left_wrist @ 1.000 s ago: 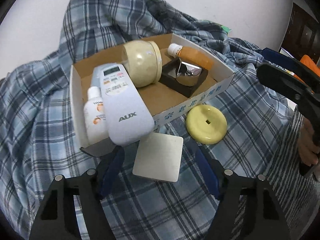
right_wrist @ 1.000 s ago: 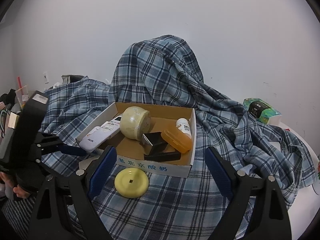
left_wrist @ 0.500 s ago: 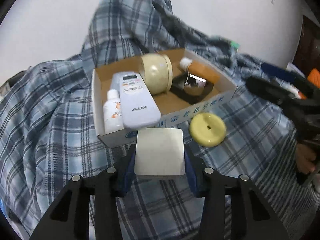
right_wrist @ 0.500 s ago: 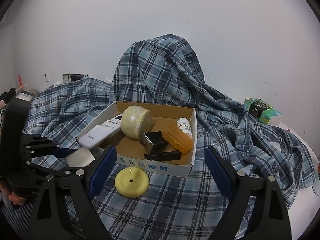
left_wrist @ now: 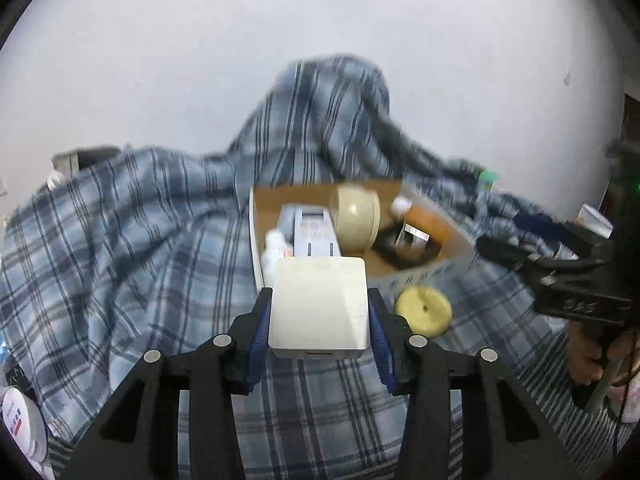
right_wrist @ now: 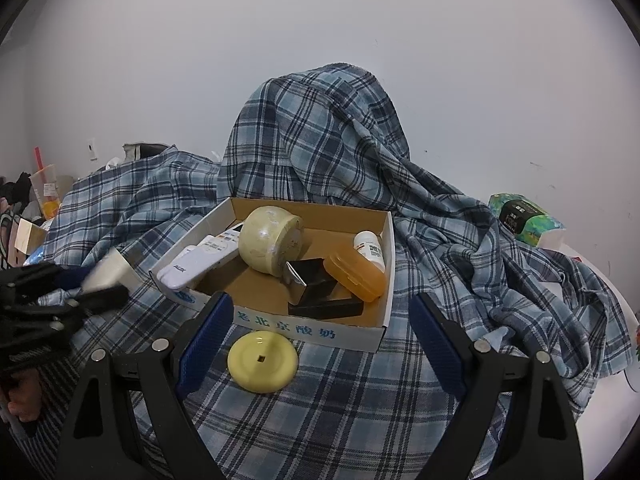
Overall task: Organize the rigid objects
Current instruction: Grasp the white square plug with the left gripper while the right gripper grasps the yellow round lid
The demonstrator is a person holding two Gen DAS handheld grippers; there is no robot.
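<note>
Remote (right_wrist: 200,258), jar (right_wrist: 270,240), bottle (right_wrist: 370,250) inside box (right_wrist: 308,330); disc (right_wrist: 263,366) on cloth (right_wrist: 360,400) just before it

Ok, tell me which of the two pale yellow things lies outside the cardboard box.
The flat yellow disc with the square hole, on the plaid cloth; the round jar lies inside.

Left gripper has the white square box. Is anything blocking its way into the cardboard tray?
Yes. The near-left corner of the cardboard tray is filled by the white remote and a small white bottle. Bare floor shows only near the front wall, between the remote and the black holder.
</note>
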